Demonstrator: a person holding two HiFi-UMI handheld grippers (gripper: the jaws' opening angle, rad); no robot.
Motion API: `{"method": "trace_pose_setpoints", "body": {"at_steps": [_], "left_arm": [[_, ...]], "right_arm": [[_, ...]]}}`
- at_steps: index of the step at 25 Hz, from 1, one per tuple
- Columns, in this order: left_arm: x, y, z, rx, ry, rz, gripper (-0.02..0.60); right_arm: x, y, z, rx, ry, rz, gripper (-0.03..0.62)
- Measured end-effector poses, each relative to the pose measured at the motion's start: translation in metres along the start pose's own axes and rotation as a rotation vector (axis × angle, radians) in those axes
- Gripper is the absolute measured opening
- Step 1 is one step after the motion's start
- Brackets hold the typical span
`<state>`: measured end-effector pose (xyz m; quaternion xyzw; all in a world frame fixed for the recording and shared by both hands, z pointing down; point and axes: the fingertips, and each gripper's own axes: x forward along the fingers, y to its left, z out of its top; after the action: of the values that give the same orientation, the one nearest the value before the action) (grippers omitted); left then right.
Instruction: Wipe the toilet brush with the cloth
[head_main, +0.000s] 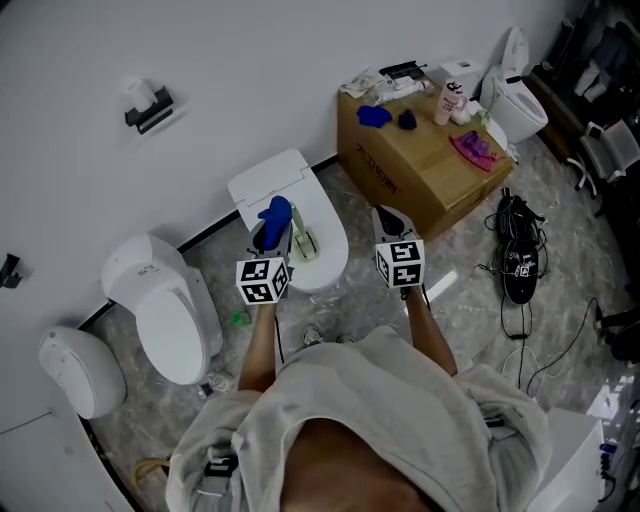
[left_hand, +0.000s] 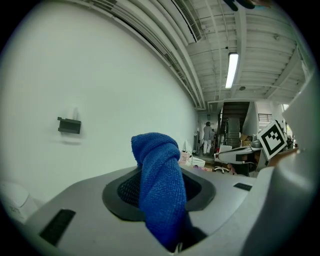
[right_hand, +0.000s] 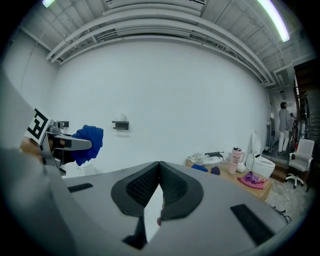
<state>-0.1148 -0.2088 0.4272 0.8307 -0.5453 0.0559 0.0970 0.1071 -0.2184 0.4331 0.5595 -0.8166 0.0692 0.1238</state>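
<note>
My left gripper (head_main: 274, 228) is shut on a blue cloth (head_main: 273, 211), which bunches up above the jaws and fills the left gripper view (left_hand: 159, 175). It hovers over a white toilet (head_main: 330, 225) against the wall. Just right of it, a pale, greenish thing that may be the toilet brush (head_main: 304, 246) rests on that toilet; it is too small to make out. My right gripper (head_main: 390, 220) is held up to the right of the toilet, apart from it. In the right gripper view its jaws (right_hand: 159, 166) meet at the tips, with nothing clearly between them.
A cardboard box (head_main: 425, 175) at the right holds a bottle (head_main: 447, 103), blue items and a purple cloth (head_main: 475, 148). More toilets stand at the left (head_main: 165, 300) and far right (head_main: 518, 100). Black cables (head_main: 518, 255) lie on the marble floor. A small holder (head_main: 148, 108) is fixed to the wall.
</note>
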Motion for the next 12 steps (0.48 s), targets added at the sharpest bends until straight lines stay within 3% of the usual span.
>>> {"method": "trace_pose_setpoints", "body": {"at_steps": [12], "left_arm": [[0.0, 0.0052, -0.0035, -0.007, 0.002, 0.005, 0.161]], "right_arm": [[0.0061, 0.0051, -0.0011, 0.013, 0.008, 0.008, 0.031]]}}
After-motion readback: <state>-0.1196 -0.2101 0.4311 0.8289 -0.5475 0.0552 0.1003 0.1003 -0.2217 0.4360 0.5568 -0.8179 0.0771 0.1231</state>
